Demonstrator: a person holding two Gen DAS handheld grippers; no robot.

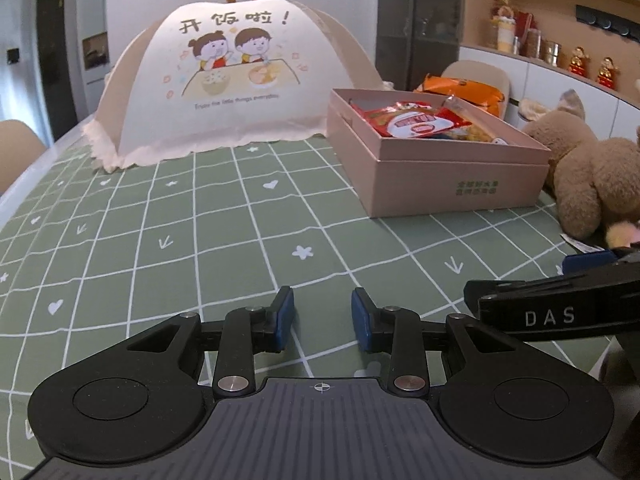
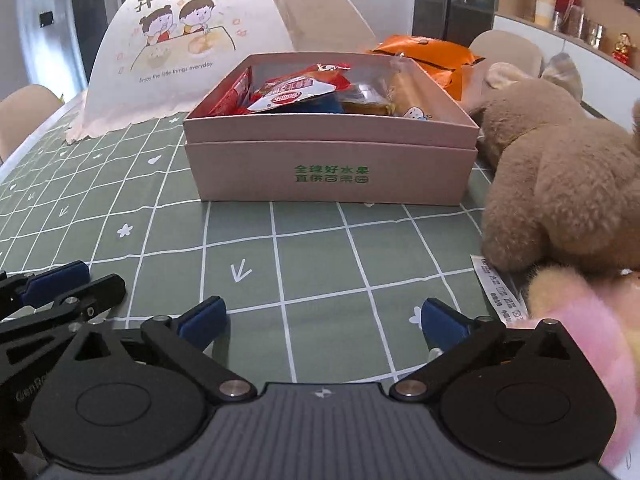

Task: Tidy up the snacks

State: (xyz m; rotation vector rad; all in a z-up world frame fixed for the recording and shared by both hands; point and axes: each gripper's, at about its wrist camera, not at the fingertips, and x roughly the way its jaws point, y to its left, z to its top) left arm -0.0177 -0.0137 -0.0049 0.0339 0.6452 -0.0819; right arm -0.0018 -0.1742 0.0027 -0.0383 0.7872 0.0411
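Hovering low over the green checked tabletop (image 2: 312, 248), we hold the left hand-held gripper (image 1: 322, 318) with its blue pads a modest gap apart and nothing between them, while the right hand-held gripper (image 2: 322, 320) stands spread wide, also empty. Ahead of both sits the pink box (image 2: 332, 168), its near wall printed with green characters, holding the snacks: a red-and-white packet (image 2: 292, 94) lies on top, with a yellowish wrapped item (image 2: 372, 102) beside it. An orange bag (image 2: 432, 56) rests on the tabletop just behind the box. A brown plush toy (image 2: 560, 176) lies to the right of the box, touching its corner, and a mesh food cover (image 1: 232, 76) with a cartoon of two children stands behind and to the left.
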